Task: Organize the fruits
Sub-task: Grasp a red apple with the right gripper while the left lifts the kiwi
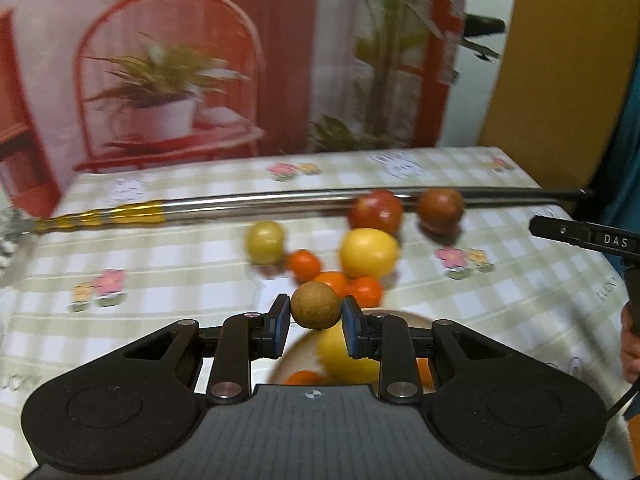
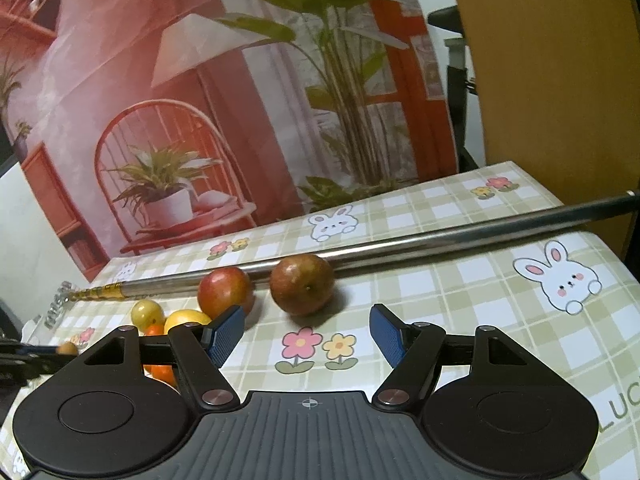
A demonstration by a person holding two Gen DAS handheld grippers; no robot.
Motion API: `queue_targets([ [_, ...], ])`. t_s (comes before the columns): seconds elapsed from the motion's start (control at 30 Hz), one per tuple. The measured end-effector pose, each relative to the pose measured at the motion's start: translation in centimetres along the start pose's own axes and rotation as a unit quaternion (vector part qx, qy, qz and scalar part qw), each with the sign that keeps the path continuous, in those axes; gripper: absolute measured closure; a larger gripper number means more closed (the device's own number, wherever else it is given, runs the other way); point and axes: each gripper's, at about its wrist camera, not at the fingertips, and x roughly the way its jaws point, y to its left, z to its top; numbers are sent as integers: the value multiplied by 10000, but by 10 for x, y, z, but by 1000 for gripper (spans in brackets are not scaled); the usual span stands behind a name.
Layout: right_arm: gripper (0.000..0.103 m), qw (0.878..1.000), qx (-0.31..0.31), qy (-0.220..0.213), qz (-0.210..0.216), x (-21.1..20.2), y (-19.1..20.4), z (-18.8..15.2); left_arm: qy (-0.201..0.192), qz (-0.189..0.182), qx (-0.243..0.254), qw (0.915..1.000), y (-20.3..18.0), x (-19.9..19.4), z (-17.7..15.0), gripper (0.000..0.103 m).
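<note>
While the left gripper [image 1: 316,318] is clamped on a small round brown fruit [image 1: 316,306], its blue pads [image 1: 283,326] press that fruit from both sides and hold it clear of the tablecloth [image 1: 160,264]. Directly beneath the held fruit sits a pale bowl [image 1: 298,350], partly hidden by the gripper body; a large yellow fruit [image 1: 346,360] and orange pieces show inside it.

Beyond the bowl, loose fruit lies grouped on the checked cloth: a yellow lemon-like fruit [image 1: 369,253], three small oranges [image 1: 303,265] close together in front of it, and a small yellow-green fruit [image 1: 265,242] to their left. Two red-brown apples sit near a long metal rod [image 1: 260,200] that crosses the table; the left apple [image 2: 226,292] and the right apple [image 2: 302,284] lie just apart from each other, both close against the rod.

The right gripper [image 2: 306,334] stands released, jaws apart with nothing between them, over a flower print on the cloth and short of the right apple. In the right wrist view the left gripper appears at the far left edge with the brown fruit at its tip. A printed backdrop [image 2: 200,100] of plants and red furniture stands behind the table.
</note>
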Motion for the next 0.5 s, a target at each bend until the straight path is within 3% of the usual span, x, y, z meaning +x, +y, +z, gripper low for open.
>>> queue_targets([
  [0.33, 35, 9930, -1163, -213, -5, 23, 25, 0, -182, 224, -651, 9975, 34, -10, -19, 74],
  [0.43, 25, 9905, -1274, -509, 81, 32, 25, 3, -217, 234, -770, 9965, 39, -10, -23, 74],
  [0.5, 23, 9903, -1240, -624, 74, 41, 20, 5, -250, 199, -856, 9958, 41, -9, -24, 74],
])
